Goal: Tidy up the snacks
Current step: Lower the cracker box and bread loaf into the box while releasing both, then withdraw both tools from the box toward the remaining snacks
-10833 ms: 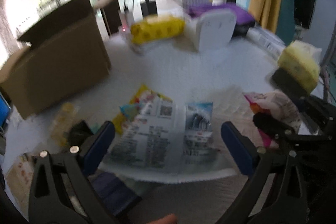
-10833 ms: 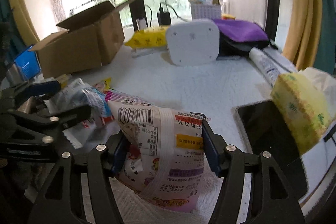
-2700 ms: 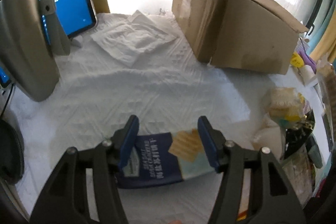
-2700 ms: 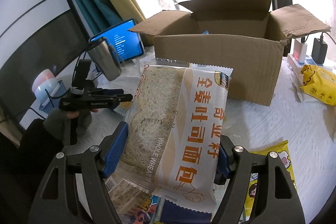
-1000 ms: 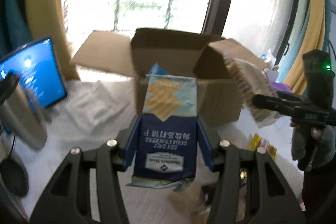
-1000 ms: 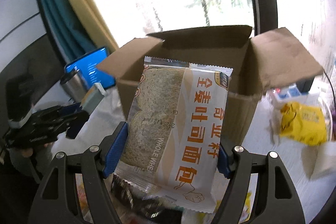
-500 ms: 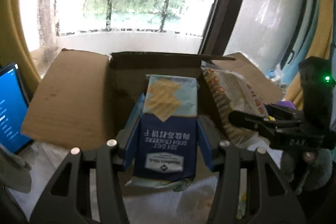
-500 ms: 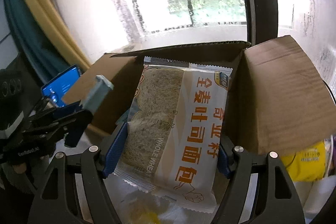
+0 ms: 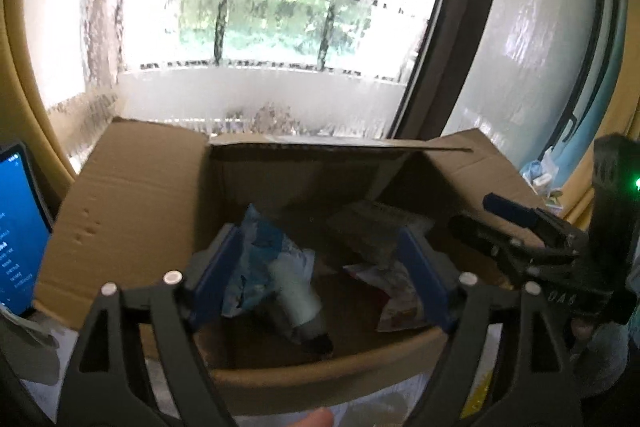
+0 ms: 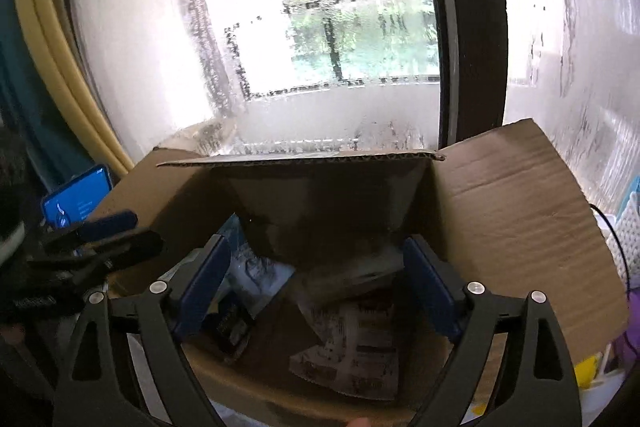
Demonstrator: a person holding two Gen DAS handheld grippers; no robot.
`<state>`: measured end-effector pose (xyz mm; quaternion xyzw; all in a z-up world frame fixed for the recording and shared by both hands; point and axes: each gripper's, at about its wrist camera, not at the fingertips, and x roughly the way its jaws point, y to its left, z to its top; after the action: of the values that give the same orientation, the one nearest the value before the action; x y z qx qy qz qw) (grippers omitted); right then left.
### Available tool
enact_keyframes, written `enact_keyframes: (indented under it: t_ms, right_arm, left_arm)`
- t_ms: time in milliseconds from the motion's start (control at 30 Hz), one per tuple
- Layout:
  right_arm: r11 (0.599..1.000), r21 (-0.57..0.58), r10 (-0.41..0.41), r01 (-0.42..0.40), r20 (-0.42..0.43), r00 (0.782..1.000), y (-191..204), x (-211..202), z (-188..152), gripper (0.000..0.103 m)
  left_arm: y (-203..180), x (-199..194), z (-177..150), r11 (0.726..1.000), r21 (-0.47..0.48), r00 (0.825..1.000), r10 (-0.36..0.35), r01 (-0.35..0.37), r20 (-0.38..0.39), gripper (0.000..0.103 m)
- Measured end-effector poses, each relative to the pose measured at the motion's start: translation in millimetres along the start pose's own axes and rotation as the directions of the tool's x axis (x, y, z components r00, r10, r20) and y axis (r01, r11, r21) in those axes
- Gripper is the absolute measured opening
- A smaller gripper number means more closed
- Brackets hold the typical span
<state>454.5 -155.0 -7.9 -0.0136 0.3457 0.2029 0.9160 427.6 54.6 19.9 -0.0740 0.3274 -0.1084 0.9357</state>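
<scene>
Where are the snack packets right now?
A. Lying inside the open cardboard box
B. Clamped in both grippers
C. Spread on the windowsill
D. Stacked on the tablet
A: the snack packets lie on the floor of the cardboard box, while the opening left gripper and right gripper have nothing pressed between their pads.

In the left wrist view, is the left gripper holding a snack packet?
No, the left gripper holds nothing: its jaws are opening above the cardboard box, and the snack packets lie loose inside.
</scene>
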Motion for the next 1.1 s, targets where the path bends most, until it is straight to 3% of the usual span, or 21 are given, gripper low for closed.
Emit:
enact_keyframes:
  t_ms: [533,1100]
  right_arm:
    - [0.996,-0.083,0.038,-0.039,-0.006,0.999,33,-58,-37,0.091]
    - [0.992,-0.103,0.071,-0.072,-0.012,0.997,45,-114,-86,0.091]
  left_arm:
    - [-29,-58,-39,0.998,0.055,0.999,0.004,-0.006,0.033,0.083]
    - [-49,-106,-97,0.994,0.109,1.0,0.006,-0.006,0.007,0.083]
